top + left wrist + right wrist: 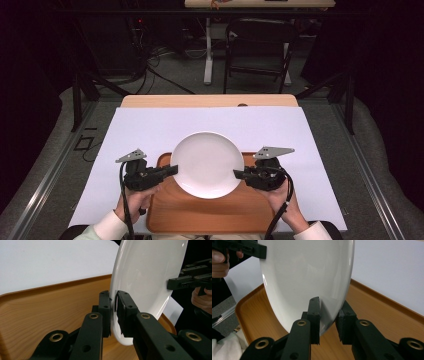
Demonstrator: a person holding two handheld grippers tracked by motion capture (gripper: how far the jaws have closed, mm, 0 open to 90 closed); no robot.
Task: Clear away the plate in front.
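White plate [207, 164] sits at the frame's lower centre, above the wooden tray [210, 212] on the white-covered desk [150, 130]; the left claw [172, 170] clamps its left rim, the right claw [238, 174] its right rim; no readable writing shows on any of them

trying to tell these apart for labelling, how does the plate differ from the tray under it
The plate is round, glossy white; the tray is rectangular with rounded corners and wood-grained brown. The plate is clamped at opposite rim edges by the left gripper and right gripper; the tray is ungripped, on the white sheet. The plate looks smaller than the tray. Both hold nothing.
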